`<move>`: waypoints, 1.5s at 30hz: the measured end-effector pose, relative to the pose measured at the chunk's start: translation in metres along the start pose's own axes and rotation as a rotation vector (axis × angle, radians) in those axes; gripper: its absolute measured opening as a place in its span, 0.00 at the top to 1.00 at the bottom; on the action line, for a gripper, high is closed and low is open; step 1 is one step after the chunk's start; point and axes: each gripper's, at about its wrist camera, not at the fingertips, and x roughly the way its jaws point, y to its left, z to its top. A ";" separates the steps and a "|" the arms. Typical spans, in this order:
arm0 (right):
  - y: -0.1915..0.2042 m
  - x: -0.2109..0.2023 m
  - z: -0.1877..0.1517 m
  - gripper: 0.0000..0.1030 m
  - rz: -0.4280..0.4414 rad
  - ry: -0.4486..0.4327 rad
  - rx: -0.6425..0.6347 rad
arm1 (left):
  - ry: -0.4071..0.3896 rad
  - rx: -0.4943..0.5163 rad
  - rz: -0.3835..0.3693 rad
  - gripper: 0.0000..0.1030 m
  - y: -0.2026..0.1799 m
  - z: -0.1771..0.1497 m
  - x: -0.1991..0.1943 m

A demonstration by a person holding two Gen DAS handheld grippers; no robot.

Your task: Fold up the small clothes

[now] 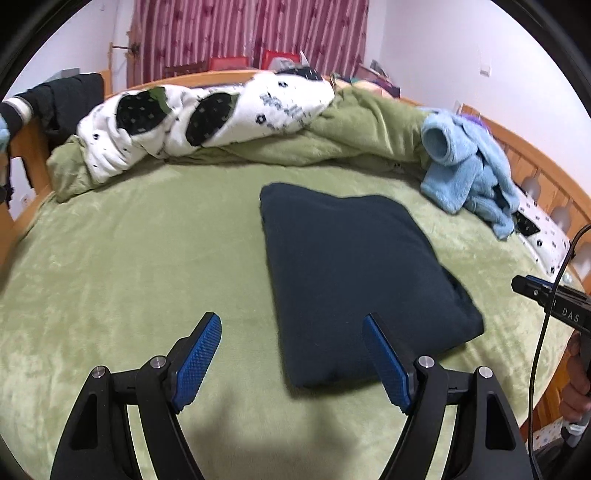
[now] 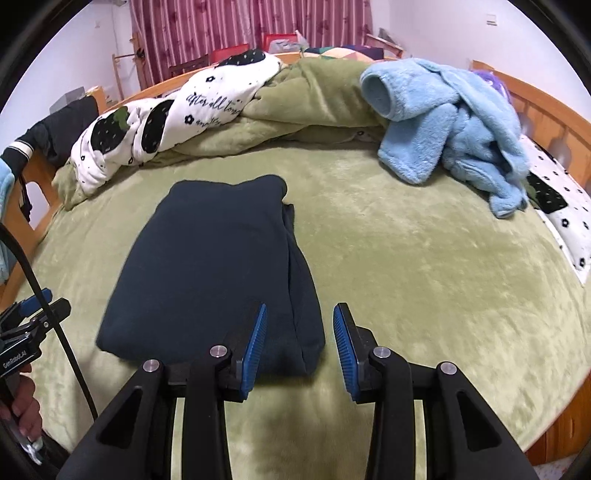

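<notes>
A dark navy garment [image 1: 354, 273] lies folded into a compact rectangle on the green bed cover; it also shows in the right wrist view [image 2: 214, 266]. My left gripper [image 1: 291, 325] is open and empty, above the garment's near left corner. My right gripper [image 2: 299, 317] is open and empty, above the garment's near right corner. The right gripper's body shows at the right edge of the left wrist view [image 1: 554, 299]. A crumpled light blue fleece garment [image 2: 450, 122] lies at the far right of the bed, also in the left wrist view [image 1: 469, 170].
A rolled white and black patterned quilt [image 1: 207, 114] and a bunched green blanket [image 2: 314, 96] lie along the far side. The wooden bed frame [image 1: 535, 147] rims the bed. Dark clothes [image 1: 70, 96] hang at the far left. Red striped curtains [image 2: 251, 26] hang behind.
</notes>
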 end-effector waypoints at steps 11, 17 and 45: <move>-0.004 -0.077 -0.023 0.19 -0.009 -0.080 0.007 | -0.079 0.019 0.050 0.21 -0.020 -0.004 -0.075; -0.007 -0.103 -0.039 0.11 -0.066 -0.132 0.002 | -0.091 0.016 0.048 0.20 -0.021 -0.016 -0.101; 0.006 -0.128 -0.052 0.09 -0.087 -0.163 -0.024 | -0.108 0.002 0.061 0.18 -0.016 -0.036 -0.129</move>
